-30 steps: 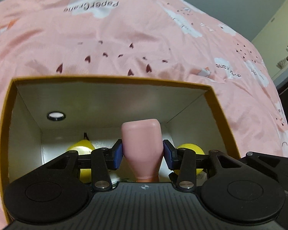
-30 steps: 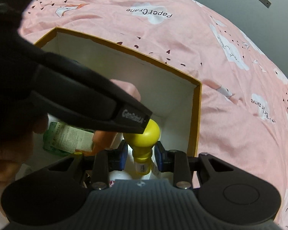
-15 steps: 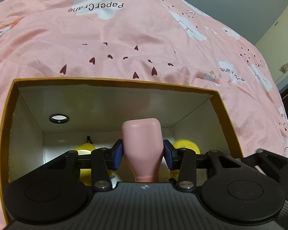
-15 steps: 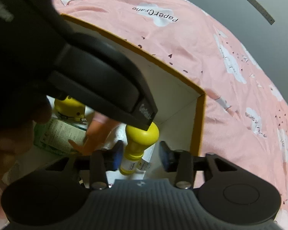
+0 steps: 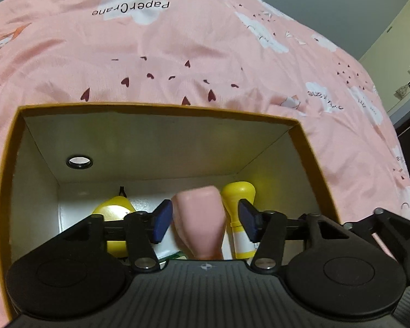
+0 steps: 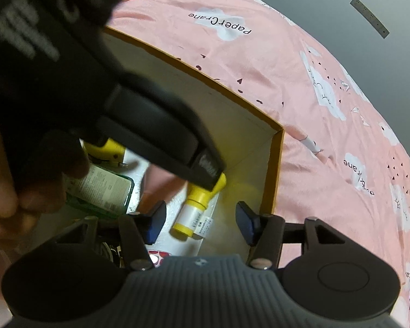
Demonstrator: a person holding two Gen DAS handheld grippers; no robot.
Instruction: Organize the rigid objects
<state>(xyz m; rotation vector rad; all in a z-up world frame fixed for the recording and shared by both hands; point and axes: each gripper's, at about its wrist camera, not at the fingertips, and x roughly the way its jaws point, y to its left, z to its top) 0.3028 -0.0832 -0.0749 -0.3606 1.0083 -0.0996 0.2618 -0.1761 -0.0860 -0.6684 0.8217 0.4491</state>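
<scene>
An open box [image 5: 161, 110] with an orange rim and white inside sits on a pink bedspread. My left gripper [image 5: 203, 220] is open over the box; a pink bottle [image 5: 201, 218] lies between its pads, apart from them. My right gripper [image 6: 201, 222] is open above a yellow-capped bottle [image 6: 198, 207] lying on the box floor near the right wall; it also shows in the left wrist view [image 5: 239, 213]. A second yellow item [image 5: 113, 213] lies at the left of the box.
A green labelled bottle [image 6: 106, 188] lies in the box. The left gripper's body and the person's hand [image 6: 19, 191] fill the left of the right wrist view. The box's right wall [image 6: 276, 169] is close to my right gripper. The pink bedspread [image 5: 205, 41] surrounds the box.
Both grippers have opened. The left one let go of the pink bottle, which dropped lower in the box. The right one released the yellow-capped bottle, which now lies on the box floor.
</scene>
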